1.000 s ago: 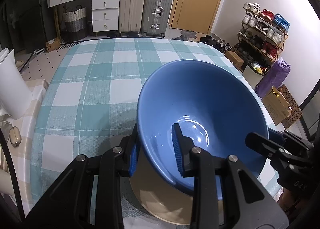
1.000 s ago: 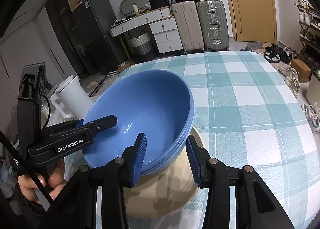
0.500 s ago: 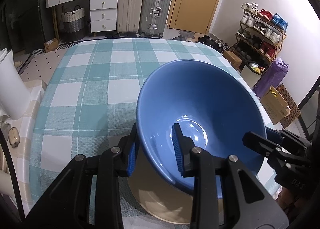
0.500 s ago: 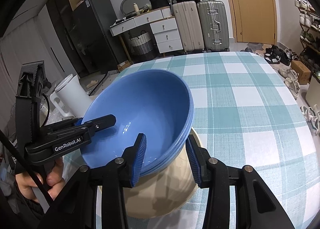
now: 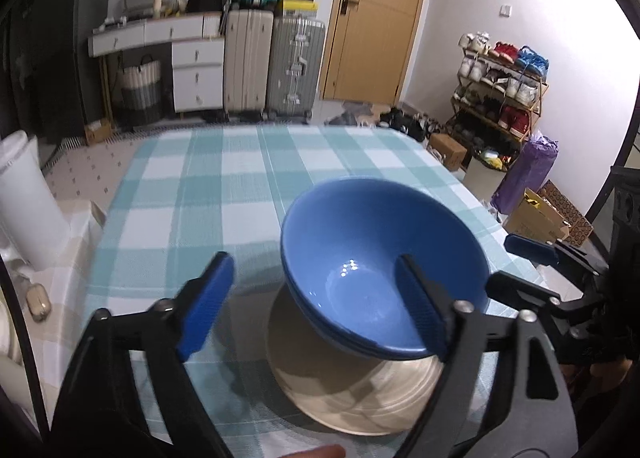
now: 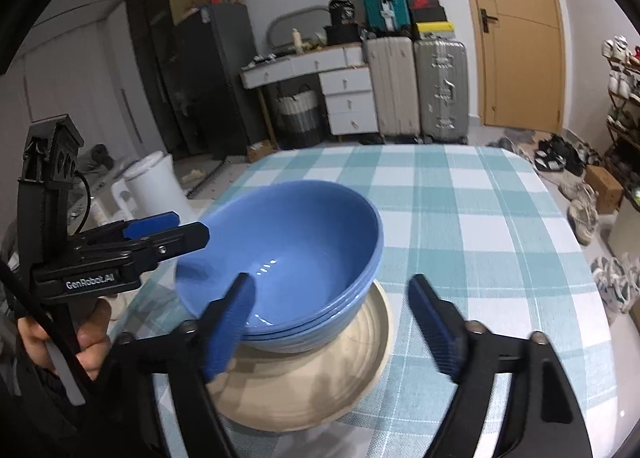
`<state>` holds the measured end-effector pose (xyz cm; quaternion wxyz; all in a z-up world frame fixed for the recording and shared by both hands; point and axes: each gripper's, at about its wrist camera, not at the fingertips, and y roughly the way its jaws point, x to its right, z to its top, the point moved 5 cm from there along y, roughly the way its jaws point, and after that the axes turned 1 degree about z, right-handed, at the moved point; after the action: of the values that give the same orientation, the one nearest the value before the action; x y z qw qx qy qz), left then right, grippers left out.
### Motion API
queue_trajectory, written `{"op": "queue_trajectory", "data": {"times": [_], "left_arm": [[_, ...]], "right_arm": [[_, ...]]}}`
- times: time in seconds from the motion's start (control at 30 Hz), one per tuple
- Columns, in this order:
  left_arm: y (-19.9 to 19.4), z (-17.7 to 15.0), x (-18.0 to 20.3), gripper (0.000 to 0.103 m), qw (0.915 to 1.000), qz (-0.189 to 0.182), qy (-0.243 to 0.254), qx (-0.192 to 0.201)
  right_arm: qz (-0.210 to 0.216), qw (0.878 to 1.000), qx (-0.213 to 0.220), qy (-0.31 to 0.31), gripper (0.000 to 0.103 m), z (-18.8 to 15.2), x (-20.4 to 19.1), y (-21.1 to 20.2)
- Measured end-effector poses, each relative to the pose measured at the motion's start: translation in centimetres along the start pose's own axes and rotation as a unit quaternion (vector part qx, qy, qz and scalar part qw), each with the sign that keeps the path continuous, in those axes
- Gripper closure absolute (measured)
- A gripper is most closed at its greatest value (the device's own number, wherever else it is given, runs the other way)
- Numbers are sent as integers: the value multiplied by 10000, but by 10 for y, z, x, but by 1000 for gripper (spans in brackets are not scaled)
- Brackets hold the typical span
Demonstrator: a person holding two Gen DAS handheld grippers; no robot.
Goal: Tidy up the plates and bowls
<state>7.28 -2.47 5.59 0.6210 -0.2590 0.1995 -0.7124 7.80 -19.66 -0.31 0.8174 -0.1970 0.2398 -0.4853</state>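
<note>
On the checked tablecloth (image 5: 224,194) | blue bowls (image 5: 380,258) stacked on cream plate (image 5: 360,398) | both claws just sprung open (nothing gripped): left gripper (image 5: 320,306), right gripper (image 6: 340,322) | next: back away cleanly.

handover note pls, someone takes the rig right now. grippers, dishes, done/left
Left gripper: open, jaws just opened, off the rim.
Right gripper: open, jaws just opened too, holding nothing.
Blue bowls: nested stack, sitting tilted on the cream plate, on the checked tablecloth.
Done: bowls stacked on the plate and released.
Left: no other dishes in view; probably check the tilted stack sits stable, straighten if needed.
</note>
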Motion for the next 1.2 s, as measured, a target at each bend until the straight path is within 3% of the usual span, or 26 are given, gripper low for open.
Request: {"op": "queue_trajectory", "data": {"times": [0.07, 0.1, 0.27, 0.47, 0.6, 0.73, 1.2], "left_arm": [[-11, 0, 0, 14, 9999, 56, 64, 98], [-16, 0, 0, 1, 9998, 65, 86, 154], [-42, -6, -5, 1, 9989, 27, 99, 459], [-57, -25, -17, 1, 9974, 58, 78, 709], [-60, -40, -21, 1, 9958, 283, 224, 844], [-53, -51, -18, 1, 9948, 322, 377, 885], [-13, -74, -26, 1, 9959, -22, 219, 873]], "right_arm": [[27, 9997, 185, -122, 1, 0, 0, -5], [41, 9993, 319, -200, 1, 0, 0, -10], [300, 9959, 688, -508, 1, -1, 0, -26], [445, 9939, 769, -657, 1, -14, 5, -32], [539, 9937, 744, -643, 1, -27, 11, -29], [570, 9930, 749, -713, 1, -37, 13, -25], [839, 9883, 822, -976, 1, -56, 11, -14]]}}
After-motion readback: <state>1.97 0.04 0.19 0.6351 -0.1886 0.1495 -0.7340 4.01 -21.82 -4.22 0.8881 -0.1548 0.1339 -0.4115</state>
